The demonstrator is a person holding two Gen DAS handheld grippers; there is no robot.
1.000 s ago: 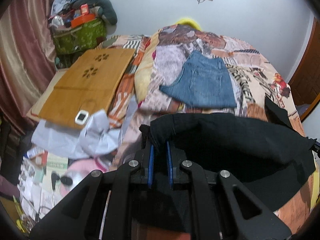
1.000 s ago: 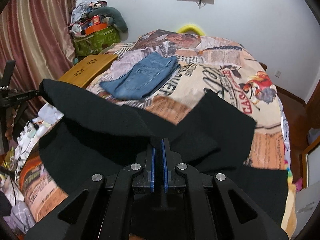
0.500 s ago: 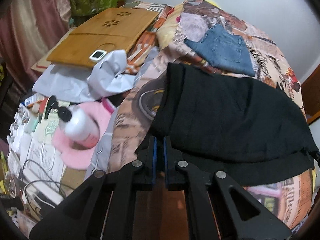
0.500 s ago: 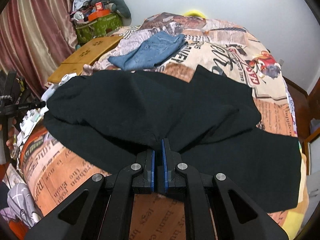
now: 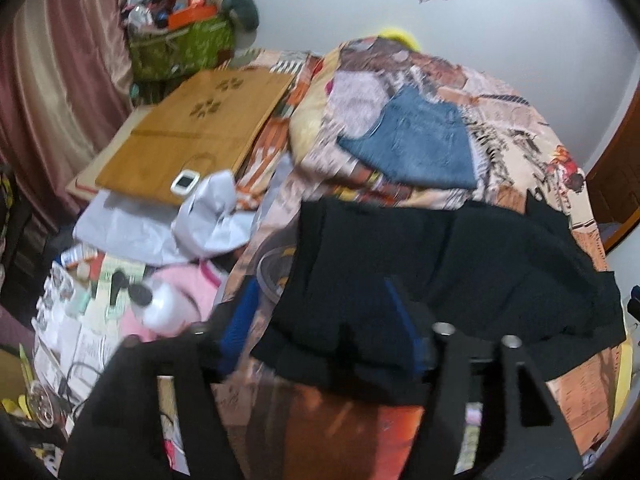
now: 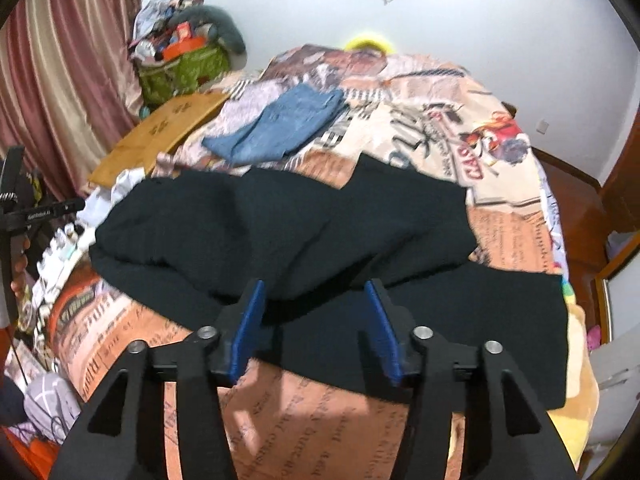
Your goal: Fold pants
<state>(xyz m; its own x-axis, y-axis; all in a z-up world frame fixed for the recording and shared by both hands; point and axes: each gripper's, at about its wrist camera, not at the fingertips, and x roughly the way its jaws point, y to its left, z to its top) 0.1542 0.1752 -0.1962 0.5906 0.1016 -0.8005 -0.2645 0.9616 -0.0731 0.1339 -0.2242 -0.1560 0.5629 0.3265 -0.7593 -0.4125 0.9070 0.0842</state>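
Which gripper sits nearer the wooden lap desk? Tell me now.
Left. The left gripper hangs open over the black pants' end nearest the wooden lap desk; the right gripper is open at the pants' other side.

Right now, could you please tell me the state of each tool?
Left tool: open, jaws just spread, soft black pants lying loose between them.
Right tool: open, just released the same pants.

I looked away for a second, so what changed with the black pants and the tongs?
Both tongs, left and right, have just opened and let go of the black pants, which were carried down and now lie folded on the bed. The folded jeans stayed put.
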